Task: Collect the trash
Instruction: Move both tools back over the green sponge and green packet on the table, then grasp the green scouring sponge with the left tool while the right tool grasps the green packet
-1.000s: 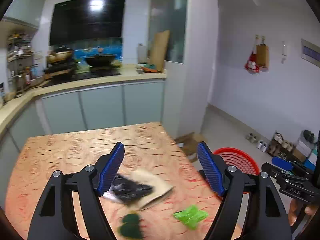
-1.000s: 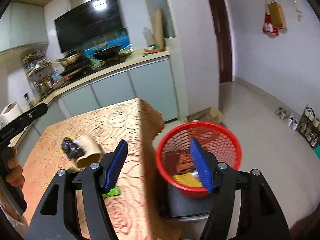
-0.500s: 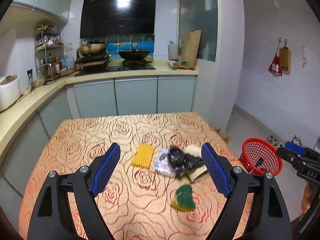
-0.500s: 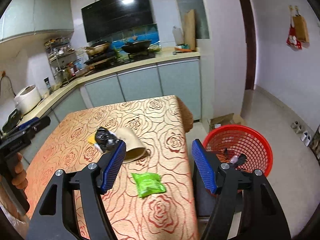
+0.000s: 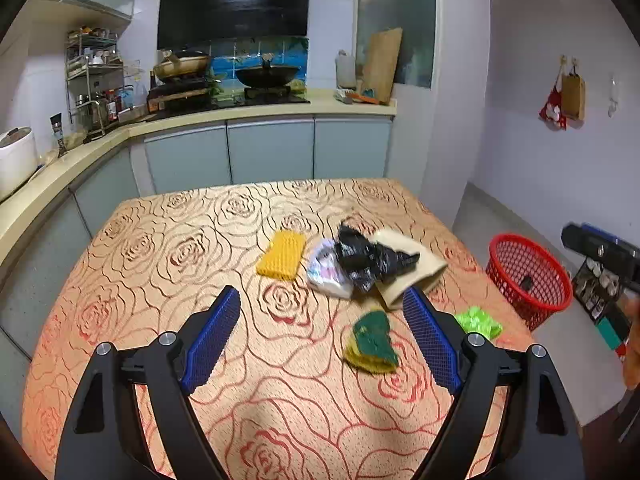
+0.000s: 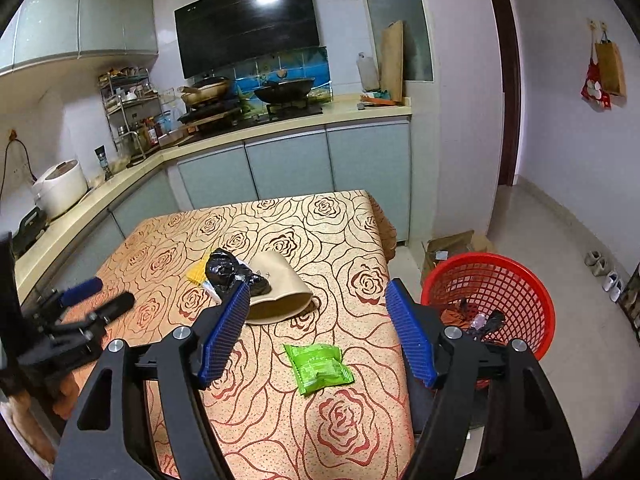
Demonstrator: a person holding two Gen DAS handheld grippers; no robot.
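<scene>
Caught the left gripper (image 5: pixel 320 300) above the table (image 5: pixel 160 260) with its jaws spread wide, just been opening, gripping nothing, only rose-patterned cloth between the blue pads. Same deal with the right gripper (image 6: pixel 318 286): jaws apart, just been opening too, empty, pointed down at the table's near right part. Found the trash mostly bunched mid-table: a yellow foam net (image 5: pixel 282 254) lying flat, just beside it a crumpled white wrapper (image 5: pixel 328 268), then a black plastic bag (image 5: pixel 366 258) slumped on a tan paper cup (image 5: pixel 416 268) tipped on its side. Spotted a green scouring pad (image 5: pixel 372 342) nearer, by the left gripper's right finger, and a green snack packet (image 6: pixel 318 366) flat near the table's right edge, apart from the pile. Saw the red basket (image 6: pixel 492 284) down on the floor just off that edge, already holding a few scraps, too small to tell what.
</scene>
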